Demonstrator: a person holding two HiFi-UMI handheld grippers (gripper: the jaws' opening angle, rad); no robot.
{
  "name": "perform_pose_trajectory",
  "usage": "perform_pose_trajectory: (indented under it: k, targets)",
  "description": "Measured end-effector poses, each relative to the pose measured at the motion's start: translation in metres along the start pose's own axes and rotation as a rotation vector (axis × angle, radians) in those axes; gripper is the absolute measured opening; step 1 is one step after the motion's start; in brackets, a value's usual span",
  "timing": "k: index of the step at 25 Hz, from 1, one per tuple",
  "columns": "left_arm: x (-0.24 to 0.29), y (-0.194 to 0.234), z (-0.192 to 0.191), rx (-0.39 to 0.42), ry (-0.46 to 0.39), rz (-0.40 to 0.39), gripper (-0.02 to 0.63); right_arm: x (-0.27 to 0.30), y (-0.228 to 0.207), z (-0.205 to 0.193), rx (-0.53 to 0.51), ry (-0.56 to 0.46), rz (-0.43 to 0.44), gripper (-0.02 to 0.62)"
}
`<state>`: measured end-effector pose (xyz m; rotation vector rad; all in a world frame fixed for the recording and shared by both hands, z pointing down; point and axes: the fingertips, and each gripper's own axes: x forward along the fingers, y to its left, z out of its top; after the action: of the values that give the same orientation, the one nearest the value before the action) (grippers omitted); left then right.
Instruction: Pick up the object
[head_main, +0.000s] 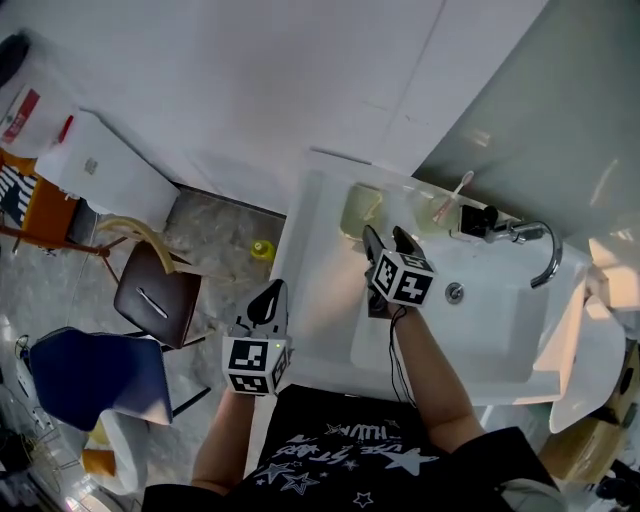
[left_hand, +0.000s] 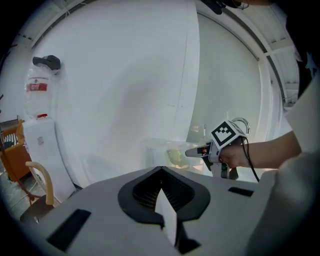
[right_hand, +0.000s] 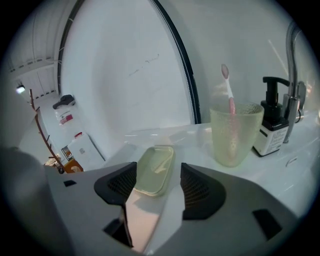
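Partly, right claw (head_main: 384, 233) covers soap dish (head_main: 357, 210).

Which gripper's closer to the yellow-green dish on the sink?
Right. The right gripper sits at the dish, jaws open toward it; the left gripper hangs beyond the sink's left edge.

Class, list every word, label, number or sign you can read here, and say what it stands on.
No text reads clearly.
Pump bottle label: print too small to read.
Water jug red label: blurred.
Black T-shirt white lettering: stylised, not legible.
Left hand-held gripper and right hand-held gripper cubes: black-and-white square patterns, no letters.
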<state>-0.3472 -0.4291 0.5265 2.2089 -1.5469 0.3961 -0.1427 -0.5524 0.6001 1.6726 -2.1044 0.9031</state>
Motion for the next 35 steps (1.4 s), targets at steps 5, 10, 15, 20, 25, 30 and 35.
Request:
perform_pose_trajectory:
  k: [5, 10, 15, 20, 25, 30, 35]
  targets:
    - [0.009, 0.003, -0.009, -0.037, 0.028, -0.023, 0.017, 0.024, -0.008, 0.0, 0.008, 0.024, -0.058, 0.23]
    - [0.015, 0.003, -0.013, -0.041, 0.045, -0.038, 0.017, 0.039, -0.011, -0.009, 0.0, 0.069, -0.086, 0.203]
    - [0.017, 0.006, -0.019, -0.049, 0.056, -0.042, 0.016, 0.047, -0.012, -0.019, -0.016, 0.122, -0.108, 0.162]
    - [0.016, 0.009, -0.024, -0.057, 0.068, -0.039, 0.017, 0.047, -0.014, -0.022, -0.043, 0.147, -0.152, 0.092]
    - [0.015, 0.009, -0.022, -0.054, 0.064, -0.038, 0.016, 0.045, -0.016, -0.019, -0.052, 0.158, -0.19, 0.05]
    - [0.013, 0.008, -0.02, -0.048, 0.061, -0.033, 0.017, 0.04, -0.008, -0.015, -0.082, 0.16, -0.146, 0.031]
    - [0.006, -0.003, -0.017, -0.038, 0.056, -0.039, 0.017, 0.021, -0.001, -0.008, -0.068, 0.13, -0.1, 0.03]
